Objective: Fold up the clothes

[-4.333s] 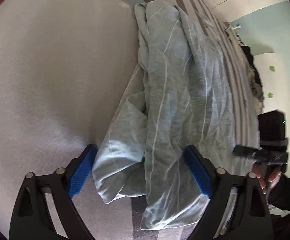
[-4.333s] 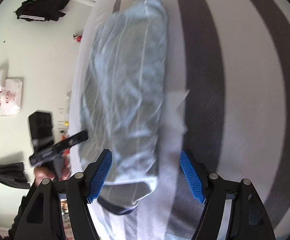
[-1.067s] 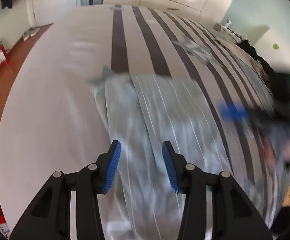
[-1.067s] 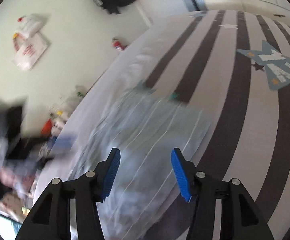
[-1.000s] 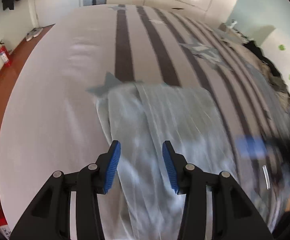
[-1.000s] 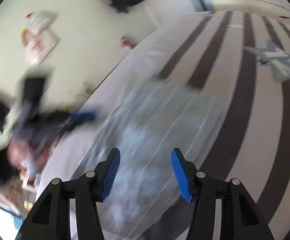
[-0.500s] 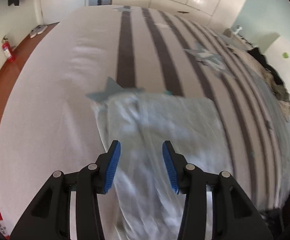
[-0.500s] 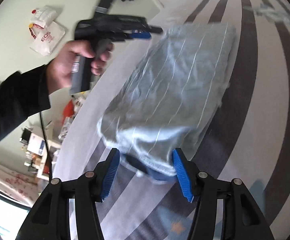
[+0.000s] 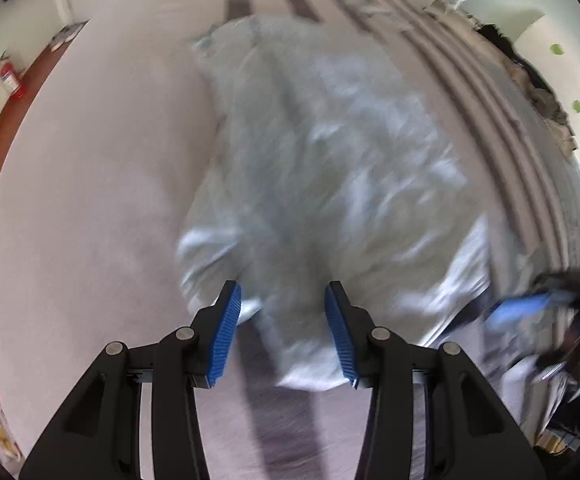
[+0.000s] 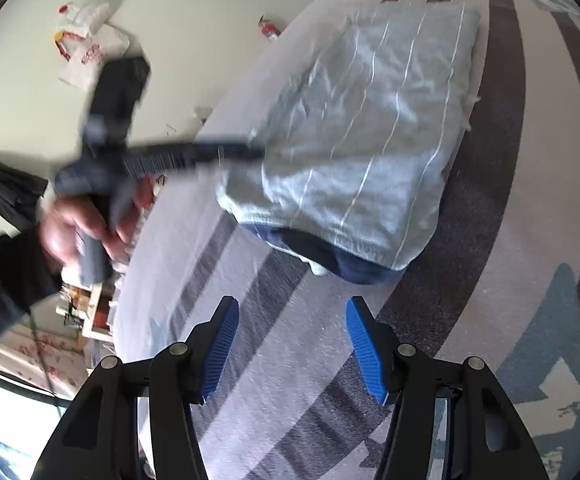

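Nearest in the right wrist view, the right tongs [image 10: 290, 344] hang over the striped bed cover [image 10: 501, 240] with their blue pads spread apart and nothing between them; only bedding shows in the gap. Just beyond lies the folded garment [image 10: 369, 120] — a pale blue-grey bundle with thin white lines, a dark blue edge peeking out along its near side — resting flat on the bed, apart from these tongs. To its left the person's left hand [image 10: 86, 224], in a dark sleeve, grips the handle of the left tongs, which reach level across toward the garment's left edge; motion blur hides whether their tips touch the cloth. In the left wrist view the left tongs [image 9: 284, 332] have their blue pads parted, and the near end of the garment [image 9: 321, 168] fills the space between and past them, though the blur makes it impossible to tell if the pads press on it. The right tongs [image 9: 521, 312] appear there as a blue smear at the right edge, near the garment's corner. Farther off, a white plastic bag [image 10: 90, 40] and a dark heap of clothes [image 10: 2, 192] lie on the pale floor, and a small red fire extinguisher [image 10: 270, 29] sits past the bed's edge.
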`<state>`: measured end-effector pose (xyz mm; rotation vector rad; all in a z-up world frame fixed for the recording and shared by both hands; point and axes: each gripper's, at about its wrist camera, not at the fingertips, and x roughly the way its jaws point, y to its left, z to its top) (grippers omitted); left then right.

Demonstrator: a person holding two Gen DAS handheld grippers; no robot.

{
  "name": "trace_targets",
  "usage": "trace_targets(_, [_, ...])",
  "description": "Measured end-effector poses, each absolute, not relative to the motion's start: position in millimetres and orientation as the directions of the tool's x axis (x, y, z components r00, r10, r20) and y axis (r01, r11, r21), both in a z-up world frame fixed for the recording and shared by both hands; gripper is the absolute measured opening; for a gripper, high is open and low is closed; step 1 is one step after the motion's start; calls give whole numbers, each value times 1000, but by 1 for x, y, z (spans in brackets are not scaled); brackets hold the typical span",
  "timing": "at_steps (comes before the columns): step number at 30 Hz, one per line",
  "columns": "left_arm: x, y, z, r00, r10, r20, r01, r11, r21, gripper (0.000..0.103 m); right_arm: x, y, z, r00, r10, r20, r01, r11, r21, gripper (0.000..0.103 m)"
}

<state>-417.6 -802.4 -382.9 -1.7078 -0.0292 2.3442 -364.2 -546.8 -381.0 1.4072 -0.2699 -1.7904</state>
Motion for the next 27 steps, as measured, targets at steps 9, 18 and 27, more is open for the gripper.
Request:
trace_targets(9, [-395,-810,-329,-393,94,-915,-1,-995,-102,49,-391,-539,-341,-176,-647,-742,496,-709,501,53])
trace_targets(18, [-349,-730,-264,-503,15,-864,173,-978,-117,95,-390,-520,-287,-292,-460,-838,482,-828,286,76])
trace_targets(27, [-318,-668,-212,-563,-43,-826,230,-967,-106,101,-370,-486,-236,-379,-420,-825,494,-846,203,86])
